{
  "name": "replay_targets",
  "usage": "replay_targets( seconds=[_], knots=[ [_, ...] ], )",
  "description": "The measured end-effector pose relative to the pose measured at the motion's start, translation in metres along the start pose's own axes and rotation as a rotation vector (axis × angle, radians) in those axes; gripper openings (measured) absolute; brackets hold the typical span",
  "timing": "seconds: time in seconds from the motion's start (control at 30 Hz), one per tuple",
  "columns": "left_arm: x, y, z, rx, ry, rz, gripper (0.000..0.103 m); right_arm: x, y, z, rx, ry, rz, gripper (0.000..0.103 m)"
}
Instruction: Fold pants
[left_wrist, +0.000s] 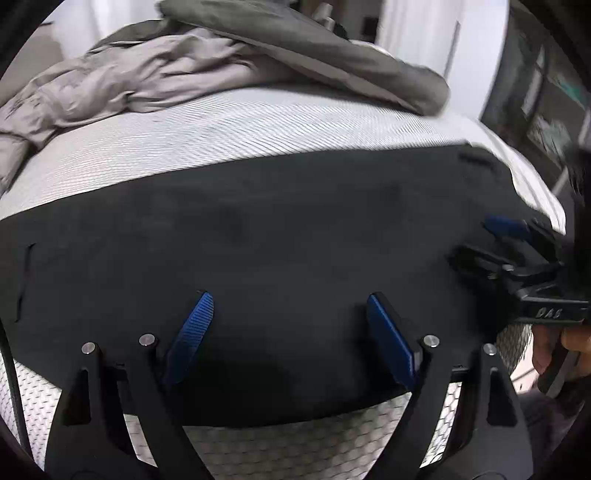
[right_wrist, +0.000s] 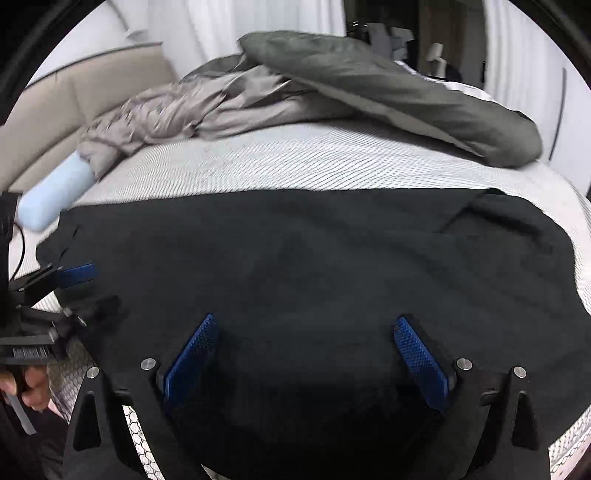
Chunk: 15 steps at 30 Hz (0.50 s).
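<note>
bed, near edge, contents left to right.

pale blue bolster (right_wrist: 55, 197): far left on the white mattress (right_wrist: 295, 162), against a beige headboard (right_wrist: 85, 92).

crumpled grey duvet (right_wrist: 192, 107): heaped along the far side; a darker grey pillow (right_wrist: 388, 88) lies over its right end.

black pants (right_wrist: 314, 266): spread flat across the near part of the mattress, reaching its front edge; a fold ridge shows at the right end.

left gripper (left_wrist: 291, 332): blue pads (left_wrist: 192, 332) wide apart above the pants, nothing between them; seen too at the left edge of the right wrist view, a hand (right_wrist: 26, 387) beneath it.

right gripper (right_wrist: 310, 358): jaws wide apart over the pants, nothing gripped.
</note>
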<state>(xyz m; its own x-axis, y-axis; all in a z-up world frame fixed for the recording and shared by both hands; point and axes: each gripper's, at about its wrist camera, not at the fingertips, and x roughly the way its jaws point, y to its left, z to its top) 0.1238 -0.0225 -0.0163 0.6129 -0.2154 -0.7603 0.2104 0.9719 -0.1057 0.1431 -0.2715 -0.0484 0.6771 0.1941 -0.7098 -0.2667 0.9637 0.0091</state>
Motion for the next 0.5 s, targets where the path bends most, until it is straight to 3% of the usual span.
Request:
replay_targets(
  seconds=[0.17, 0.5],
  knots=[
    [0.02, -0.025, -0.01, 0.041, 0.031, 0.023, 0.086, 0.02, 0.016, -0.008, -0.052, 0.047, -0.025, 0.099],
    [0.034, -0.008, -0.01, 0.029, 0.033, 0.024, 0.094, 0.018, 0.009, -0.02, -0.059, 0.056, -0.039, 0.1]
  ],
)
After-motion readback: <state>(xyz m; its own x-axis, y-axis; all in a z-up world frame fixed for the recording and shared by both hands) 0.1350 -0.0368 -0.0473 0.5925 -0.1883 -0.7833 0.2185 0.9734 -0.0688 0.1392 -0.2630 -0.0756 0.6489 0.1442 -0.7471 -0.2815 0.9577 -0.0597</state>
